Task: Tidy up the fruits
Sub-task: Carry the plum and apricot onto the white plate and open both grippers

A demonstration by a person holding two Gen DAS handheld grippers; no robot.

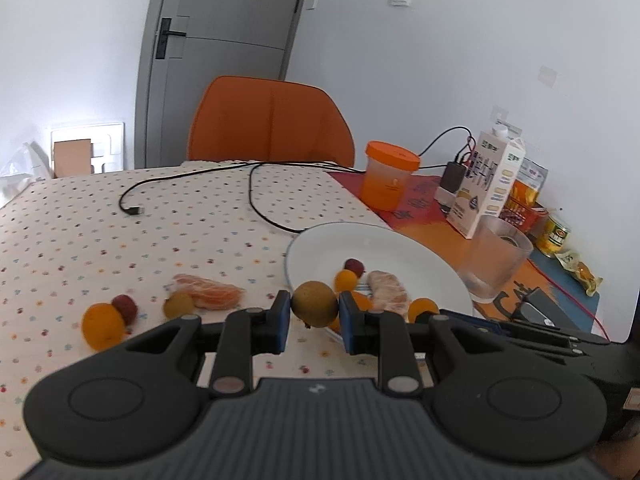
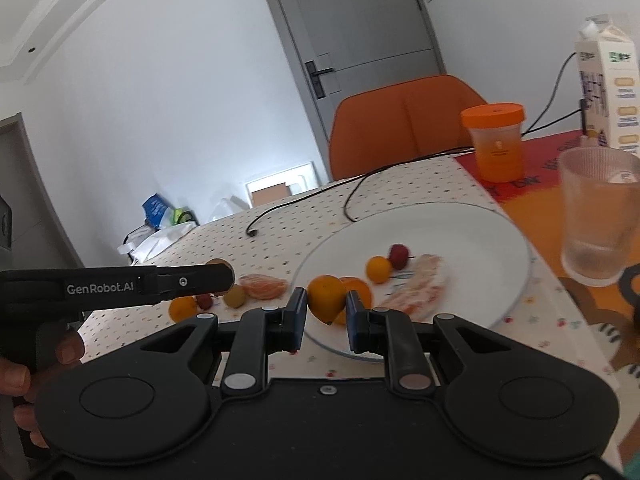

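- Nearest the lens in the left wrist view, the left claw (image 1: 315, 312) is clamped on a brownish-green round fruit (image 1: 314, 303), held at lower centre of the frame, just left of the white plate's (image 1: 384, 236) near rim.
- In the right wrist view, the right claw (image 2: 327, 312) is clamped on a small orange fruit (image 2: 326, 299) at lower centre, in front of the plate's near edge; I judge neither fruit is set down yet.
- Already on the plate, right of centre: a red berry-like fruit (image 1: 355, 267), a small orange one (image 1: 345, 280), a peeled citrus segment piece (image 1: 387, 291), and further orange fruit near the rim (image 1: 423, 307).
- Still out on the dotted surface (image 1: 120, 232), lower left of the left view: an orange fruit (image 1: 103, 325) touching a red one (image 1: 125, 307), a greenish round fruit (image 1: 179, 305), and a peeled mandarin half (image 1: 212, 292) beside it.
- My judgement: roughly half done, with two fruits in hand and four pieces left to gather.
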